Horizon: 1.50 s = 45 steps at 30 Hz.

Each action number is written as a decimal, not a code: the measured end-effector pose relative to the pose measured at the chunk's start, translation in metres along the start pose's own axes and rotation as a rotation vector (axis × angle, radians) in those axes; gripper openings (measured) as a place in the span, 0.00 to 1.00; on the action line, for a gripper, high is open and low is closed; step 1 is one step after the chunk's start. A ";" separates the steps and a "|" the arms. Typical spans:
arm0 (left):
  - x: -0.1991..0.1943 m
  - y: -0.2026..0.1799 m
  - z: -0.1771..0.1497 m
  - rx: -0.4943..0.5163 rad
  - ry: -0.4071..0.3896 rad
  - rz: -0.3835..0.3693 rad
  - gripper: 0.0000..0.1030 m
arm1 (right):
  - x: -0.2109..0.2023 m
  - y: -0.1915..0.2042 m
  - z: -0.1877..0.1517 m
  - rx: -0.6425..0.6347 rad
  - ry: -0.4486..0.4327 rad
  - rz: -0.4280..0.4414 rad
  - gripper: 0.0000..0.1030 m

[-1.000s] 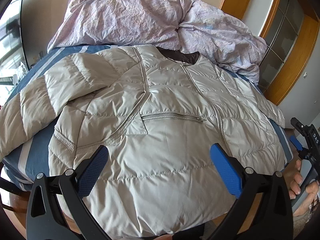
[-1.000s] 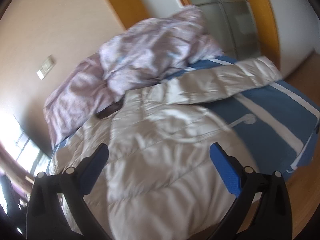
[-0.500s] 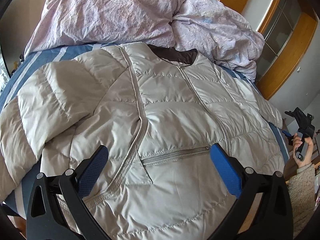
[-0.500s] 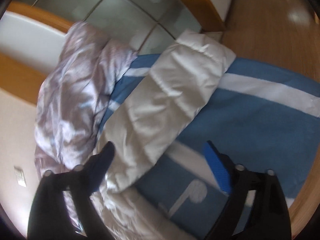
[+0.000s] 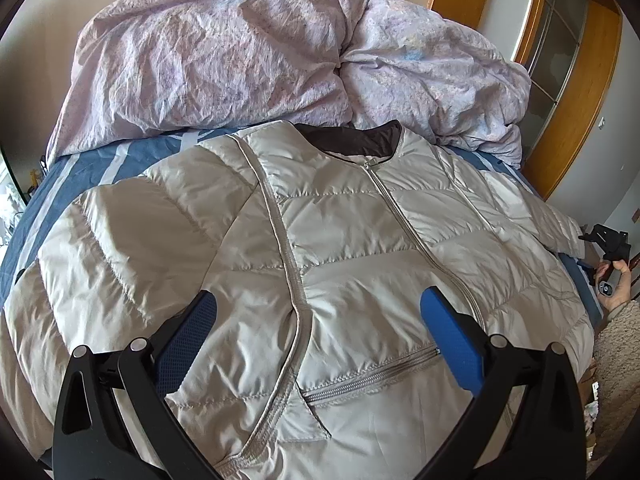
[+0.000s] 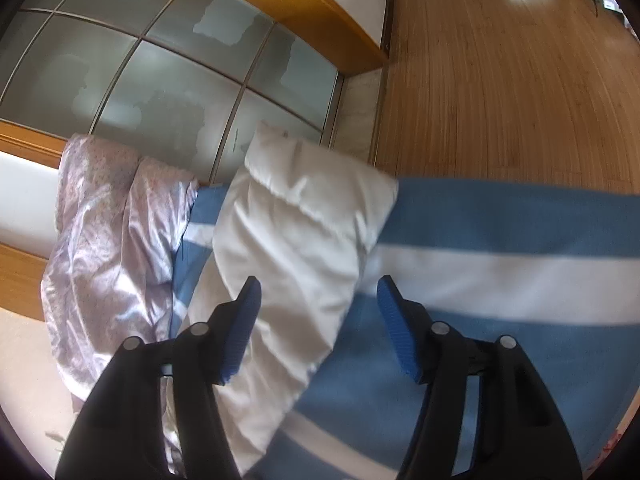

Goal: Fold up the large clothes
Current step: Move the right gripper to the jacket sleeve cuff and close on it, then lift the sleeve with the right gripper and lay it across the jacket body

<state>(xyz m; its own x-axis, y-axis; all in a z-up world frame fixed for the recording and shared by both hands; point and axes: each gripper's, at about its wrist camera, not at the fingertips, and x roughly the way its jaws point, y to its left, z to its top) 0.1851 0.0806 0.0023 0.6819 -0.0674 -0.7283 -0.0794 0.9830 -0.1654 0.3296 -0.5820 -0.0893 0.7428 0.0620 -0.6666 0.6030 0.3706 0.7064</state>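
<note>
A pale beige puffer jacket (image 5: 360,248) lies front up on the bed, its dark collar toward the duvet. One sleeve (image 5: 132,240) is folded in over the chest. My left gripper (image 5: 319,296) hovers open above the jacket's lower front, holding nothing. The other sleeve (image 6: 296,236) stretches out over the blue and white striped sheet (image 6: 500,272). My right gripper (image 6: 320,284) is just above that sleeve and its jaws are closing. The sleeve lies between the blue pads (image 6: 244,320), which stand apart from it.
A crumpled lilac duvet (image 5: 280,60) fills the head of the bed. Frosted glass doors (image 6: 180,72) in a wooden frame stand beside the bed, and wooden floor (image 6: 500,80) lies past the bed's edge. A hand (image 5: 618,288) holds the right gripper at the jacket's far side.
My left gripper moved forward up the jacket's front. My right gripper swung round and down from the jacket's body to the outstretched sleeve, rolled, and its jaws narrowed.
</note>
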 end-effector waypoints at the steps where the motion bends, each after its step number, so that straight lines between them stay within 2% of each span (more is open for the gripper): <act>1: 0.001 0.001 0.000 -0.004 -0.005 -0.012 0.99 | 0.001 0.001 0.002 -0.002 -0.006 0.001 0.57; 4: 0.004 0.004 0.000 -0.006 -0.036 -0.020 0.99 | 0.006 0.002 0.007 -0.008 -0.020 -0.002 0.49; 6: 0.006 0.006 0.000 0.000 -0.055 -0.009 0.99 | 0.007 0.000 0.008 -0.011 -0.029 -0.019 0.31; 9: 0.009 0.011 0.001 -0.005 -0.049 -0.007 0.99 | 0.004 0.002 0.008 -0.056 -0.055 -0.045 0.18; 12: 0.013 0.020 0.002 -0.036 -0.043 -0.015 0.99 | -0.005 0.016 0.006 -0.138 -0.102 -0.064 0.12; 18: 0.014 0.032 0.003 -0.073 -0.044 -0.018 0.99 | -0.033 0.072 -0.013 -0.364 -0.210 -0.076 0.08; 21: 0.012 0.036 0.003 -0.088 -0.053 -0.027 0.99 | -0.052 0.116 -0.040 -0.536 -0.256 -0.028 0.08; 25: 0.007 0.040 0.003 -0.101 -0.073 -0.029 0.99 | -0.076 0.171 -0.094 -0.748 -0.260 0.104 0.08; 29: 0.002 0.045 0.001 -0.110 -0.084 -0.030 0.99 | -0.090 0.212 -0.164 -0.936 -0.187 0.257 0.08; 32: -0.001 0.049 0.000 -0.120 -0.078 -0.036 0.99 | -0.090 0.229 -0.205 -1.022 -0.121 0.326 0.08; 39: -0.006 0.053 -0.005 -0.117 -0.080 -0.026 0.99 | -0.076 0.245 -0.268 -1.074 0.030 0.380 0.08; 43: -0.012 0.054 -0.006 -0.120 -0.103 -0.023 0.99 | -0.075 0.251 -0.323 -1.115 0.137 0.439 0.08; 45: -0.017 0.056 -0.007 -0.126 -0.116 -0.028 0.99 | -0.072 0.252 -0.355 -1.141 0.228 0.479 0.08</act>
<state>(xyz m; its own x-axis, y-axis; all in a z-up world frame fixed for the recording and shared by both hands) 0.1643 0.1358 0.0004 0.7639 -0.0675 -0.6418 -0.1443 0.9515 -0.2718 0.3248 -0.1643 0.0527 0.6818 0.5276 -0.5067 -0.3913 0.8483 0.3568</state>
